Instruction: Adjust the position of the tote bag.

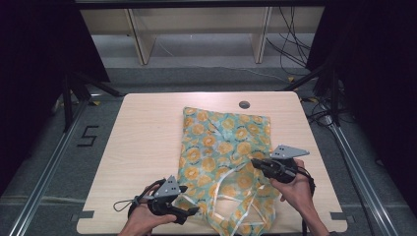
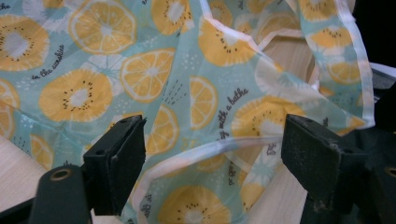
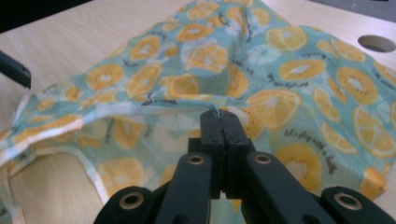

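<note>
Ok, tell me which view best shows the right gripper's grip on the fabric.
The right gripper view: the right gripper pinches the citrus-print fabric's edge up close. The high view shows it small; the left gripper view shows fabric between open jaws.

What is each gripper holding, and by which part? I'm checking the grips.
The right gripper pinches the fruit-print bag at its white-trimmed opening edge. The left gripper is open, holding nothing.

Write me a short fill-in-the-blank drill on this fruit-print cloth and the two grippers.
1. The cloth is printed with orange ____ slices.
2. The right gripper has its jaws ____ on a fold of the cloth.
3. The left gripper has its jaws ____, with the cloth's white hem between them.
4. The cloth lies on a light ____ table.

Missing words: fruit; shut; open; wooden
</note>
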Demonstrator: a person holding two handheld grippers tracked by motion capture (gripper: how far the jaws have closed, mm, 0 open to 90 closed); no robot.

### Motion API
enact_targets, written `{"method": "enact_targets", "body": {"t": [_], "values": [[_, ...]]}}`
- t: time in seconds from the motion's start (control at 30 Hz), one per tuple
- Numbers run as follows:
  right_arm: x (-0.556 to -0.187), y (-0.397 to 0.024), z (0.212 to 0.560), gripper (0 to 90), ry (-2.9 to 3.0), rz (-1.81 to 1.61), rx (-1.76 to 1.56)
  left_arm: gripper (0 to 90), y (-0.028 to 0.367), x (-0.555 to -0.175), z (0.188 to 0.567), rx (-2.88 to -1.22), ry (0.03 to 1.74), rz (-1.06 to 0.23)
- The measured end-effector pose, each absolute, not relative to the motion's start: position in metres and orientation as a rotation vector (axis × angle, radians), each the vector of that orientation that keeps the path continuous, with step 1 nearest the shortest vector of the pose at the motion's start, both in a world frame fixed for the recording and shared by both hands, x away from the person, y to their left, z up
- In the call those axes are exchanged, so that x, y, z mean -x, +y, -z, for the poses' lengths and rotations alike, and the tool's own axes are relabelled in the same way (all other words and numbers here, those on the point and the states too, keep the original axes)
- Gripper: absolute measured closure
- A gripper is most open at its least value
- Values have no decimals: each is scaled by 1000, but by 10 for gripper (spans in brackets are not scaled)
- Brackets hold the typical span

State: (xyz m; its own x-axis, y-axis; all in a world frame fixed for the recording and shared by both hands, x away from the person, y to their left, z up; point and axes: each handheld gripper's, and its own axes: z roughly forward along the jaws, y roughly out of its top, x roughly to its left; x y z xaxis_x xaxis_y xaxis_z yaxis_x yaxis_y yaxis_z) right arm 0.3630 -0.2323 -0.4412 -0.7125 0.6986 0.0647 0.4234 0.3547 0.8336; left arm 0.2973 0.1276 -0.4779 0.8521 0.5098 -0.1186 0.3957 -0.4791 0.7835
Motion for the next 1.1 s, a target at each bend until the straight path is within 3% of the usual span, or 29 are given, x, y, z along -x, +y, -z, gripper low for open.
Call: {"method": "enact_targets", "body": {"t": [0.13,0.37,0.47,0.57,0.63,1.1], "values": [[-370,-229,433,900,2313,-1312,-1021,216,127,-299,479,-2156,658,-182],[-380,-226,425,900,2297,-1329,-987,359,123,-318,489,-2230,633,-269],[-380,-225,425,900,2296,-1325,-1017,528,120,-323,491,-2299,598,-317],[-381,-227,425,900,2314,-1317,-1022,783,117,-326,492,-2336,557,-333],[-382,-227,426,900,2313,-1333,-1015,877,117,-328,489,-2322,549,-334],[-389,-233,426,900,2287,-1328,-1064,893,136,-353,438,-2054,665,-337]]}}
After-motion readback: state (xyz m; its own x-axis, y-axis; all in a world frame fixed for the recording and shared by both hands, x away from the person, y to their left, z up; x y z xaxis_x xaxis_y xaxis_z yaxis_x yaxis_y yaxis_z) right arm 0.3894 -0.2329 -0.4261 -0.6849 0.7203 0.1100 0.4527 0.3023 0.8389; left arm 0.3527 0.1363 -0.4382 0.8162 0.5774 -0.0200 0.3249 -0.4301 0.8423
